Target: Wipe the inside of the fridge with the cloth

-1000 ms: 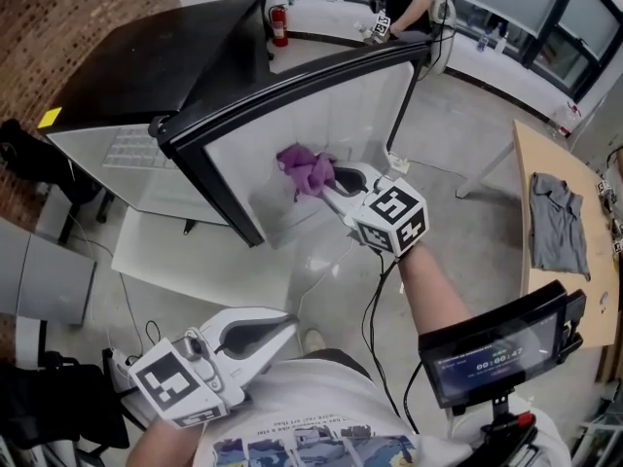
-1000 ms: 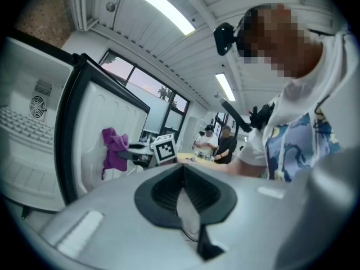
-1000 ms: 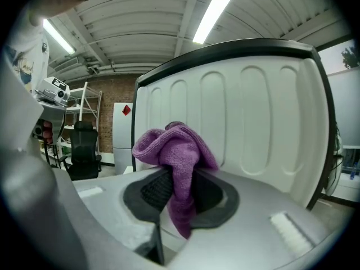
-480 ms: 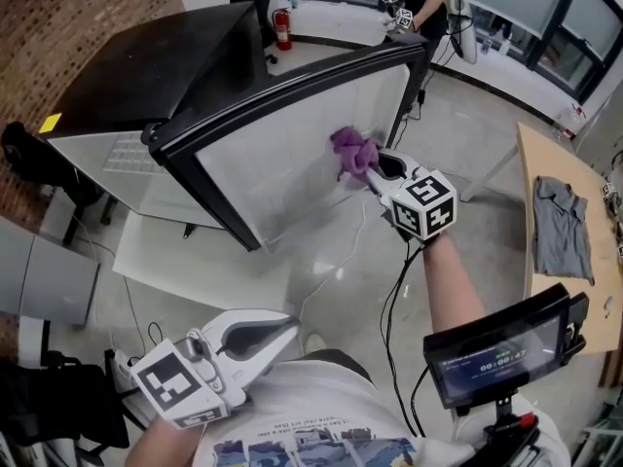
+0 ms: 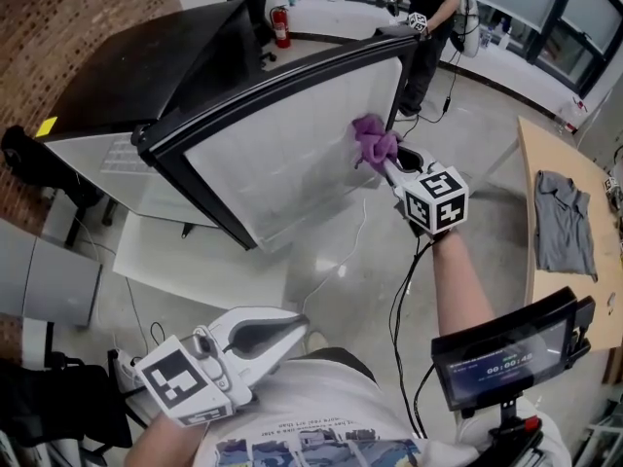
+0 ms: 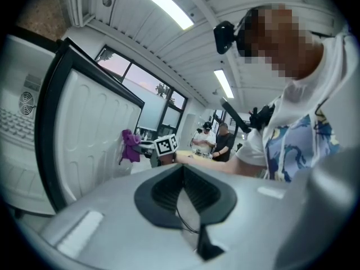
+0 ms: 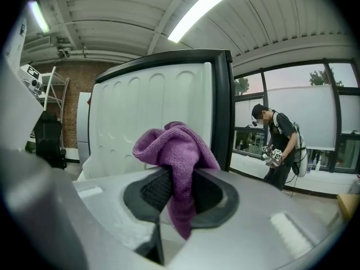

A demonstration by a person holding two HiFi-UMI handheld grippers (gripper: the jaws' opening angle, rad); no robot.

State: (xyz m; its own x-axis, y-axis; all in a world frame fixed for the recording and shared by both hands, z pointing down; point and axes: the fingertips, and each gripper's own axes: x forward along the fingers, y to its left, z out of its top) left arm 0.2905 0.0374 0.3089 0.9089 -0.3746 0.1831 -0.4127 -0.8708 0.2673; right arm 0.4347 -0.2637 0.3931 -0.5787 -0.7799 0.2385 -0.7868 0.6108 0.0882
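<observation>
The fridge's open door (image 5: pixel 282 159) shows its white ribbed inner panel, framed in black. My right gripper (image 5: pixel 386 161) is shut on a crumpled purple cloth (image 5: pixel 372 140), which it holds against the panel near its far right edge. In the right gripper view the cloth (image 7: pixel 175 151) bulges out between the jaws in front of the door (image 7: pixel 146 117). My left gripper (image 5: pixel 295 325) hangs low by my body, shut with nothing in it. From the left gripper view, over the left gripper (image 6: pixel 181 173), the cloth (image 6: pixel 130 145) and door (image 6: pixel 95 134) are visible.
The black fridge body (image 5: pixel 146 61) stands behind the door. A wooden table (image 5: pixel 545 163) with a grey shirt (image 5: pixel 560 224) is at the right. Another person (image 5: pixel 425 13) stands beyond the door. A screen (image 5: pixel 506 350) sits at lower right; a cable (image 5: pixel 336 261) trails on the floor.
My right gripper has carried the cloth across the door's inner panel, from its middle up and to the right edge. The left gripper has stayed put.
</observation>
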